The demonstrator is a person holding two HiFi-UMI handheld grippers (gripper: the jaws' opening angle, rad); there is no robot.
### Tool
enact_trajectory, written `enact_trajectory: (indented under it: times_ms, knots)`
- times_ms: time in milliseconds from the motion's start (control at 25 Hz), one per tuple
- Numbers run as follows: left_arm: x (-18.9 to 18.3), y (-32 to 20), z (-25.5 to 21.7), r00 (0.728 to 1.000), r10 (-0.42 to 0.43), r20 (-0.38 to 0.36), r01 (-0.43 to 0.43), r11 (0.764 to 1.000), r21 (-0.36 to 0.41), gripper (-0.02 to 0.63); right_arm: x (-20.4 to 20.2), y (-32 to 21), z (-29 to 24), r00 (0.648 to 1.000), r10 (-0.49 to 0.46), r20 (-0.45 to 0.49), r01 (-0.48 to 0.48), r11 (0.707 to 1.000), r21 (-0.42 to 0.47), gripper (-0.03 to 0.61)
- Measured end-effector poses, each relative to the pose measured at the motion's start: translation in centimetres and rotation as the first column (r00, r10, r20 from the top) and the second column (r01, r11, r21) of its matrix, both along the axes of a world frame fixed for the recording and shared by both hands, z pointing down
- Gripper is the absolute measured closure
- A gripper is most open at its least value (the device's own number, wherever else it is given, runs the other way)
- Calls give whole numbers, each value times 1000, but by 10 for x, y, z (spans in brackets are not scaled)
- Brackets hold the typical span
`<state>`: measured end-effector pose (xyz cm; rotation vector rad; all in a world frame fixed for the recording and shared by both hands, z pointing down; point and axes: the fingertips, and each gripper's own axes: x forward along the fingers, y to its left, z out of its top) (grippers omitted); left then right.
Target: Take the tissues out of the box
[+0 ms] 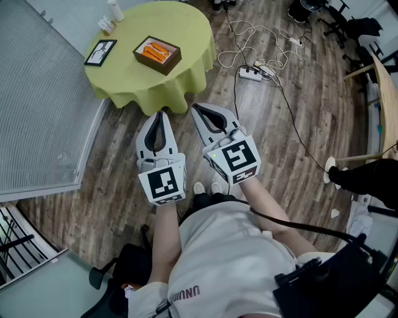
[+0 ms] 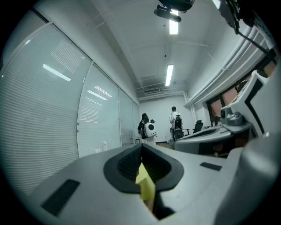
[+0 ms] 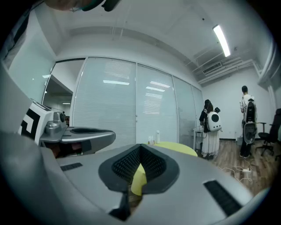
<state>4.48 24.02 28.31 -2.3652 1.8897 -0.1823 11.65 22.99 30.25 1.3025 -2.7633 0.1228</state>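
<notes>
In the head view a brown open box (image 1: 157, 54) with orange packs inside stands on a round table with a yellow-green cloth (image 1: 186, 37) at the upper left. I hold both grippers side by side over the wooden floor, short of the table and pointing towards it. My left gripper (image 1: 160, 114) is shut with nothing in it. So is my right gripper (image 1: 194, 107). In the left gripper view the jaws (image 2: 141, 147) meet at the tip. The right gripper view shows its jaws (image 3: 140, 147) shut, with the table's cloth (image 3: 178, 148) just beyond them.
On the table also lie a dark-framed picture (image 1: 100, 52) and small white bottles (image 1: 114, 10). A power strip (image 1: 250, 73) with trailing cables lies on the floor to the table's right. Glass partitions (image 1: 37, 112) run along the left. People (image 2: 174, 117) stand far down the room.
</notes>
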Motion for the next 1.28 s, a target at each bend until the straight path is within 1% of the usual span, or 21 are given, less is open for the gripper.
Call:
enact_trajectory:
  times_ms: [440,640,800,920,1080,1160,1280]
  knots:
    - [0,0,-2,1000,0,-11,0,1000,4,600,0,1,0,1000,-1,-2,1,1000,-3,560]
    - [-6,-2,-1,1000,-12,-20,12,1000,6,600,-1,0,0,1000,1,1,-1,1000,1,560]
    - [-2,-1,-3,1000,1,-19,-1,1000,4,600,1,0,-3,1000,-1,7,1,1000,0,558]
    - [-8,-1,-6,1000,2,-19,-1,1000,20,600,-1,-2,-5,1000,3,9,-4,1000,12,558]
    - [-15,0,-6,1000,19,-24,-18,1000,22,600,-8,-5,-7,1000,7,16,-7,1000,21,558]
    - [-22,1,-5,999,9,-45,-7,999,32,600,-14,-5,-5,1000,12,15,-12,1000,20,558]
    - [-36,7,1,998,-12,-59,14,1000,28,600,-19,-3,0,1000,22,12,-22,1000,13,558]
